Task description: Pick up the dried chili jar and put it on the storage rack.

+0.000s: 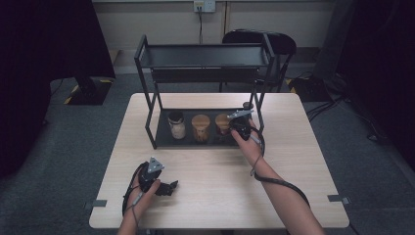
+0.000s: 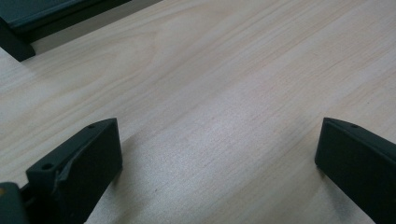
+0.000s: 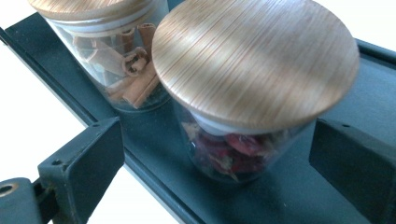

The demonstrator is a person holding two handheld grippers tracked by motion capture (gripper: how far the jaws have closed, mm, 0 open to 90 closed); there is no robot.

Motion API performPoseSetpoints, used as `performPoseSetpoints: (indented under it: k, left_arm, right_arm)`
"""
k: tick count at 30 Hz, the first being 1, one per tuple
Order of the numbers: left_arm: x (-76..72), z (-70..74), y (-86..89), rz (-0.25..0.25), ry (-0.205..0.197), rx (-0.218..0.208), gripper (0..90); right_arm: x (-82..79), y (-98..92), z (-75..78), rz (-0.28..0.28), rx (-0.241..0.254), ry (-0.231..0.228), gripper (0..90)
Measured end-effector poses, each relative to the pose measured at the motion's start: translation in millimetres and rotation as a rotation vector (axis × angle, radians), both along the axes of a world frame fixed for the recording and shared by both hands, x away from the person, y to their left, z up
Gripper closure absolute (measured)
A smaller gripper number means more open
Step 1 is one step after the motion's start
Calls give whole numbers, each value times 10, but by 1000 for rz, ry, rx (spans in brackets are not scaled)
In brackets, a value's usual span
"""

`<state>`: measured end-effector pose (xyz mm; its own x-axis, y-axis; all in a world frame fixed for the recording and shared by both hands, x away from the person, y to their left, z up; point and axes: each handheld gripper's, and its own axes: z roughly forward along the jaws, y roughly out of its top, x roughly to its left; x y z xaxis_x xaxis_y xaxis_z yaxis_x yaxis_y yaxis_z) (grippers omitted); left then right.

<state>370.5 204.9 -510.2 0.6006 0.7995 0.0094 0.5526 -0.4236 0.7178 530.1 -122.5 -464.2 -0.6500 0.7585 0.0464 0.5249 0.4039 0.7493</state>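
High view, desk (image 1: 205, 196): a pale wooden top was seen on grey carpet, with a black two-tier rack (image 1: 203, 56) set at its far half.
High view, rack's lower tray (image 1: 163, 139): three jars were lined up in it, a pale-filled one (image 1: 176, 125) at the left, a wood-lidded one (image 1: 200, 127) in the middle, and a third (image 1: 222, 122) at the right, partly hidden by the right gripper.
High view, right gripper (image 1: 237, 122): it was held at the tray's right end, right against the third jar, its cable trailed back along the forearm.
High view, left gripper (image 1: 169, 188): it was rested low over the near left part of the desk, well apart from the rack.
Left gripper view, fingers (image 2: 88, 158): they were spread wide, with nothing but bare desk wood between them; a corner of the rack was seen at the upper left.
Right gripper view, jar of red dried pieces (image 3: 247, 88): it was stood upright on the dark tray under a round wooden lid, between the two fingers.
Right gripper view, fingers (image 3: 88, 163): they were spread wide on either side of that jar, with a gap at each side, so nothing was gripped.
Right gripper view, cinnamon jar (image 3: 116, 56): sticks of bark were seen through its glass; it was stood just beside the red-filled jar, farther along the tray.
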Motion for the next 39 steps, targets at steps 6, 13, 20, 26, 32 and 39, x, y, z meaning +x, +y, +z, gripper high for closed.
performPoseSetpoints:
  k: [6, 13, 20, 26, 32, 39]
  left_arm:
    - [0, 0, 0, 0, 0, 0, 2]
    - [0, 0, 0, 0, 0, 0, 2]
    - [0, 0, 0, 0, 0, 0, 2]
    - [0, 0, 0, 0, 0, 0, 2]
    - [0, 0, 0, 0, 0, 0, 2]
    - [0, 0, 0, 0, 0, 0, 2]
  right_arm:
    - [-82, -41, 33, 2, 14, -7, 24]
    - [-184, -88, 74, 20, 22, -8, 26]
    - [-303, -121, 111, 41, 32, -19, 26]
    - [-422, -144, 119, 71, 41, -13, 27]
    - [-522, -179, 104, 96, 52, -6, 28]
    - [-622, -232, 95, 109, 52, -12, 27]
